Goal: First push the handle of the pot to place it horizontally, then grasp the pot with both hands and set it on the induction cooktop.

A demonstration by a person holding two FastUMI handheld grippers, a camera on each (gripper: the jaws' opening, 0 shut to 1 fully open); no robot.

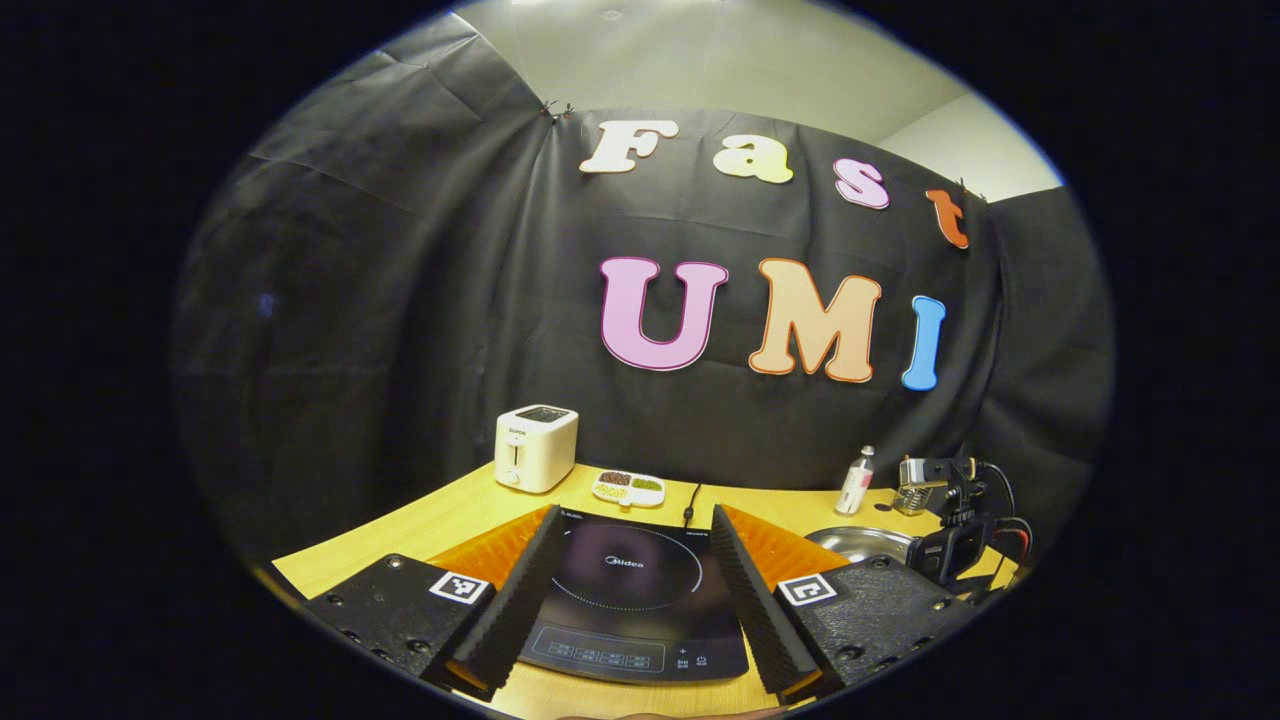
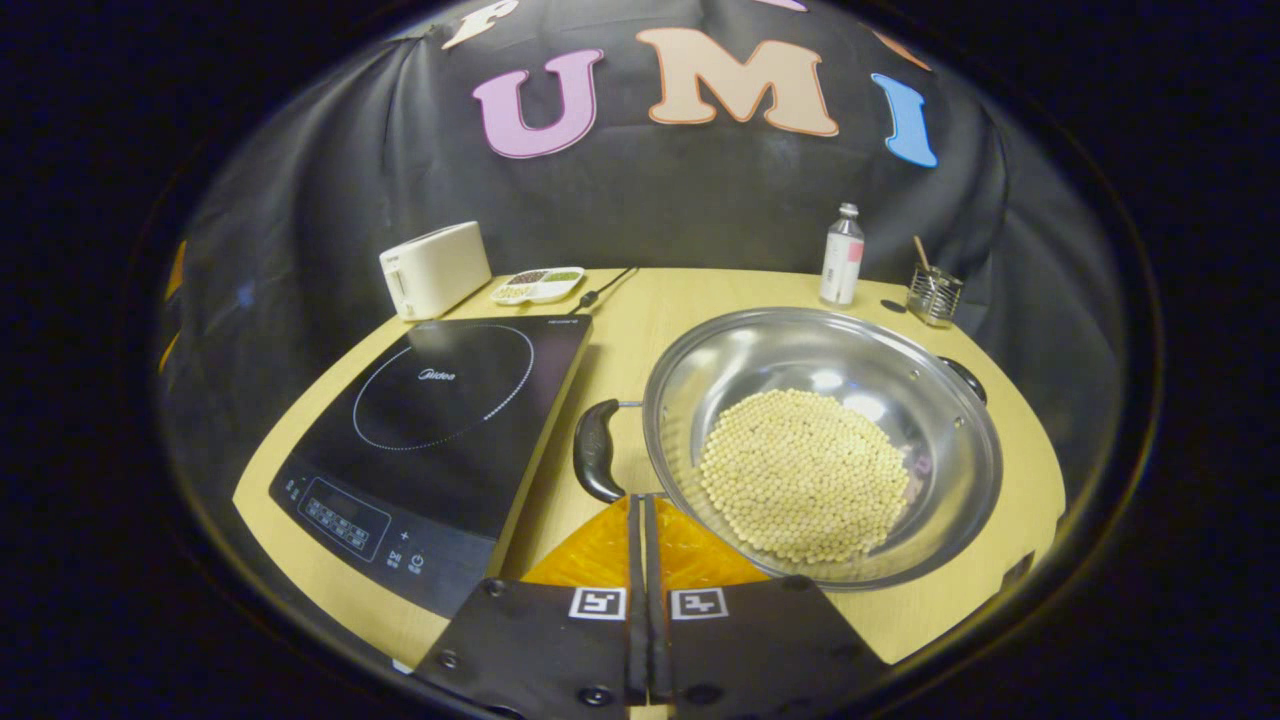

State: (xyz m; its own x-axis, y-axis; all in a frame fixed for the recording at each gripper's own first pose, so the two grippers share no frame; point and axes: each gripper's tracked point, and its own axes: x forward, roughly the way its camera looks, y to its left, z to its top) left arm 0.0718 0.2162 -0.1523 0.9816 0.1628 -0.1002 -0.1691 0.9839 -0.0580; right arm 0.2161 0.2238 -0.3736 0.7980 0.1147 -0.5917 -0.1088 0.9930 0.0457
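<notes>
The pot (image 2: 822, 445), a wide steel vessel, stands on the wooden table (image 2: 690, 300) in the right gripper view, at 3 o'clock from the induction cooktop (image 2: 430, 430) and just beside it, not on it. A bed of pale round beans (image 2: 805, 475) covers its bottom. One dark handle (image 2: 596, 450) projects from the rim at 9 o'clock, toward the cooktop edge; a second dark handle (image 2: 965, 378) sits on the rim at about 2 o'clock.

The right gripper (image 2: 643, 520) has its fingers closed together with nothing between them. The tips lie at about 7 o'clock of the pot, just short of the near handle; contact with it cannot be determined.

In the left gripper view, the left gripper (image 1: 630, 540) is spread wide and grips nothing. Its fingers frame the cooktop (image 1: 630, 590) from either side, above it. The pot rim (image 1: 860, 542) shows at 3 o'clock of the cooktop.

Along the far table edge in the right gripper view:
- a white toaster (image 2: 435, 268) at 11 o'clock of the cooktop;
- a divided dish (image 2: 538, 285) just beside the toaster;
- a power cord (image 2: 608, 285);
- a bottle (image 2: 842, 255) at 12 o'clock of the pot;
- a wire holder (image 2: 934, 293) at 1 o'clock of the pot.
</notes>
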